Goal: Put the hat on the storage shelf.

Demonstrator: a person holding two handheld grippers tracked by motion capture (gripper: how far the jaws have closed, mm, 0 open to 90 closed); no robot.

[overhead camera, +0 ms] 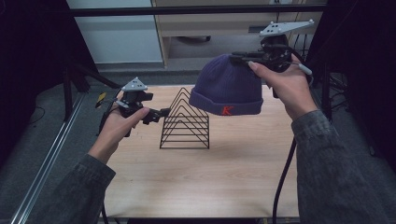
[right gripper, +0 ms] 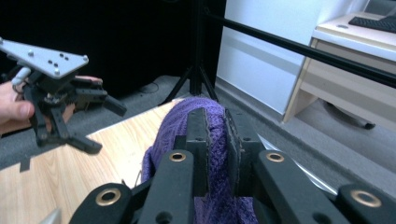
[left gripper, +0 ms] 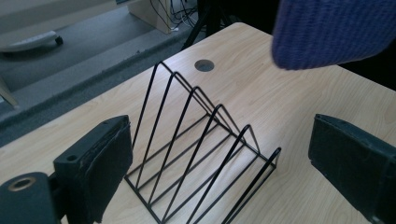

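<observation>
Purple beanie held aloft above a wire rack

The right gripper point(overhead camera: 243, 57) pinches the crown of the purple knit beanie point(overhead camera: 227, 86), which hangs in the air at the black wire file rack's point(overhead camera: 185, 122) 1 o'clock. The left gripper point(overhead camera: 164, 112) waits with jaws spread at the rack's 9 o'clock. Lowered carelessly, the soft knit could snag on a wire peak or tip the light rack.

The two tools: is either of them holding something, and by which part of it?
The right tool is shut on the purple beanie, pinching the knit at its crown. The left tool is open and holds nothing.
</observation>
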